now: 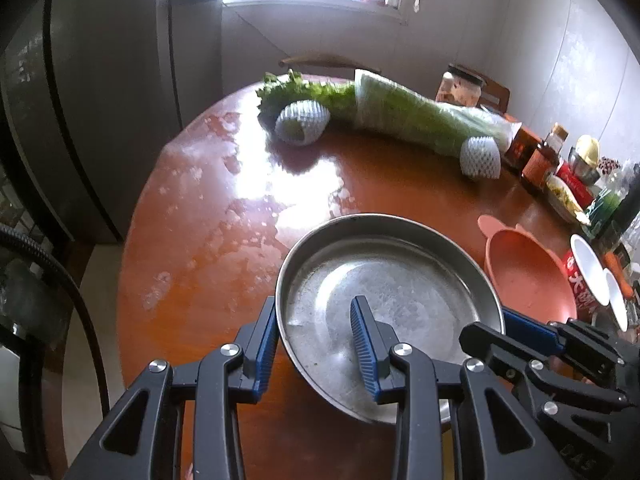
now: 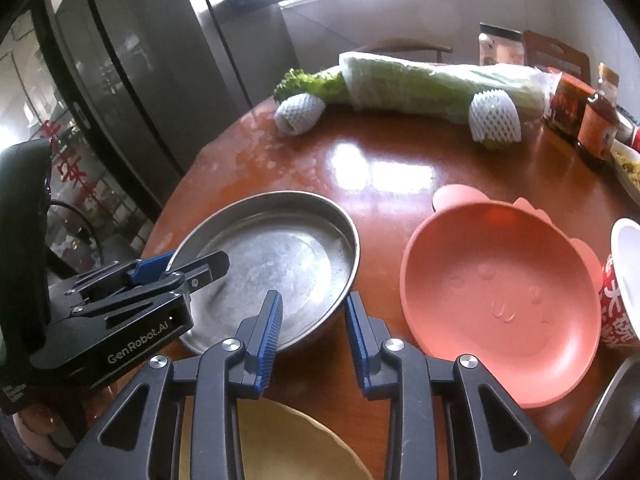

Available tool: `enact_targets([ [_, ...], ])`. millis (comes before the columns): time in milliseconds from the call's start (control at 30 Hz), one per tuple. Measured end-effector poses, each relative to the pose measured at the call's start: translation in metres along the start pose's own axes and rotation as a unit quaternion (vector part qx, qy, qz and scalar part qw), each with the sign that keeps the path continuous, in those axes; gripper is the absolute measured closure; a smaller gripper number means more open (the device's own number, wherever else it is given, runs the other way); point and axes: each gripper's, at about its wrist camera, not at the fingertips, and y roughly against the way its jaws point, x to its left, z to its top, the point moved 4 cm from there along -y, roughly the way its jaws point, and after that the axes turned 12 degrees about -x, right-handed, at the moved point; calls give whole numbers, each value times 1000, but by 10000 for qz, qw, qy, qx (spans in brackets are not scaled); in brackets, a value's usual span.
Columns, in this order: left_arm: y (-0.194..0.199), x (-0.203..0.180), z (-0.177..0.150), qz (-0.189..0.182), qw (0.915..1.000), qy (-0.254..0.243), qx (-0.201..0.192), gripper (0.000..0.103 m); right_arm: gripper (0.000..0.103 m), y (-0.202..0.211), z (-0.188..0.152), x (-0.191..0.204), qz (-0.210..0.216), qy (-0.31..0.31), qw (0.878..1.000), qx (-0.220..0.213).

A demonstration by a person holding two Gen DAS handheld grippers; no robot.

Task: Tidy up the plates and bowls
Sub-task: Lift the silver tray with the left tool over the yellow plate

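A round steel plate point(image 1: 400, 264) point(image 2: 280, 248) lies on the brown round table point(image 1: 224, 240). My left gripper point(image 1: 316, 312) straddles its left rim, one finger outside and one inside, jaws apart and not clamped; it shows in the right wrist view point(image 2: 176, 268). My right gripper point(image 2: 314, 308) straddles the plate's near right rim, jaws open; it shows in the left wrist view point(image 1: 520, 328). A pink bowl point(image 2: 500, 288) point(image 1: 528, 276) sits right of the plate. A yellow plate point(image 2: 280, 440) lies below my right gripper.
Wrapped cabbage point(image 2: 440, 84), lettuce point(image 1: 304, 92) and two foam-netted fruits point(image 2: 300, 114) lie at the table's far side. Sauce bottles and jars point(image 2: 596, 128) and a red instant-noodle cup point(image 2: 624, 280) crowd the right edge. A fridge point(image 2: 160, 80) stands left.
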Motion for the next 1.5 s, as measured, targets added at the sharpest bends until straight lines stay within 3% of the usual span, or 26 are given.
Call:
enact_targets([
  [633, 67, -28, 9, 89, 9978, -242, -607, 67, 70, 63, 11, 13, 86, 193, 9979, -620],
  [1033, 114, -48, -3, 103, 9951, -389, -900, 67, 70, 110, -3, 17, 114, 321, 9956, -870],
  [1267, 127, -57, -20, 105, 9953, -415, -868, 67, 69, 130, -21, 16, 115, 360, 9952, -902],
  [1500, 132, -61, -49, 173, 9965, -439, -689, 67, 69, 137, -49, 14, 173, 395, 9969, -659],
])
